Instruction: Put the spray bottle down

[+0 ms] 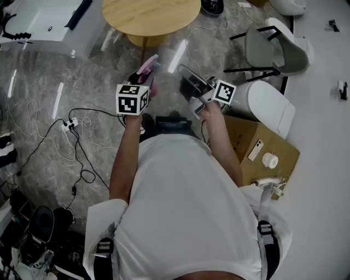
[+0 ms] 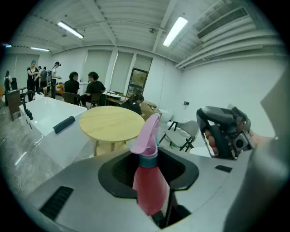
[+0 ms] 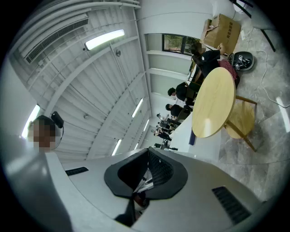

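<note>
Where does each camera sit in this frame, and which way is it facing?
Head view: on the person's head, looking steeply down; shows their white shirt, forearms, left gripper and right gripper above the grey floor.
Left gripper view: on the left gripper, looking level across the room; the spray bottle stands clamped between its jaws, with the right gripper at right.
Right gripper view: on the right gripper, rolled sideways, facing the ceiling; jaws shut, empty.
Shared: all three show the round wooden table.
</note>
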{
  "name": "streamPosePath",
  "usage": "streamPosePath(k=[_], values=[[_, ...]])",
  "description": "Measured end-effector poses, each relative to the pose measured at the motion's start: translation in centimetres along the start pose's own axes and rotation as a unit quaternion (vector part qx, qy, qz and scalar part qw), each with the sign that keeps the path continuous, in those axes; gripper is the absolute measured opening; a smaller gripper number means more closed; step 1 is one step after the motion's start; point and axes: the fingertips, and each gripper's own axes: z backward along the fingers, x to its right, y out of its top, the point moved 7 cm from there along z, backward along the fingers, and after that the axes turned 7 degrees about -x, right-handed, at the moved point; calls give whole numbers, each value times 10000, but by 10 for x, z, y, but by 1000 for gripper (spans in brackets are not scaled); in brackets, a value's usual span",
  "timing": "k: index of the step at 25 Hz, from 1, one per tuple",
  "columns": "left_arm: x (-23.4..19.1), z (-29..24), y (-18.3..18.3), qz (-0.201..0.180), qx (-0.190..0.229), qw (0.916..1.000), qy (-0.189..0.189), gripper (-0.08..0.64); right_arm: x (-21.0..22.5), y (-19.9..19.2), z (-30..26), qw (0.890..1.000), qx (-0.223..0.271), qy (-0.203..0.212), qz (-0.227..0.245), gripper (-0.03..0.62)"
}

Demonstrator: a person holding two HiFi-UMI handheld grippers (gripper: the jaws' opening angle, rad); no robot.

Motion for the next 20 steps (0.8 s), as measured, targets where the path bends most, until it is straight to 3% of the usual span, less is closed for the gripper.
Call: streamPosePath(k=[20], values=[[-19, 1, 7, -49, 52, 9999, -74, 138, 4, 5, -14, 9997, 172, -116, -118, 18]])
